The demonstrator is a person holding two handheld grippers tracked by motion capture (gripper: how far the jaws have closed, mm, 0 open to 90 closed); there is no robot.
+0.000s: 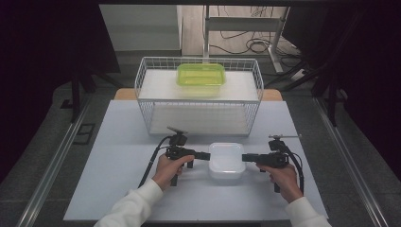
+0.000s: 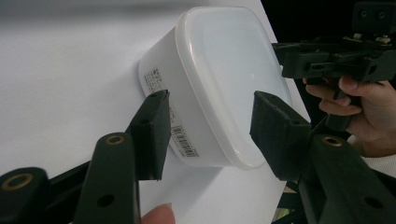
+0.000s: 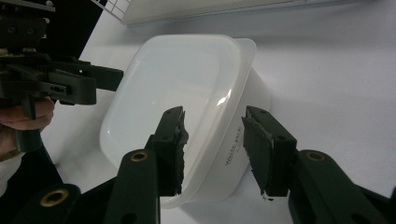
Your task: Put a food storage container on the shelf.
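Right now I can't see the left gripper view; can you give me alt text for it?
A lidded white container sits on the white table, with the left gripper straddling its near edge, one black jaw outside the labelled wall and one over the lid; contact cannot be told. Beyond the container, at upper right, the right gripper reaches its far edge, held by a hand.

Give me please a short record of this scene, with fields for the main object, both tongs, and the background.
main object: white lidded container on the table
left tongs: at the container's left edge, jaws astride its rim, not yet pressing
right tongs: at its right edge, jaws astride the rim, gap visible
background: wire basket holding a green container
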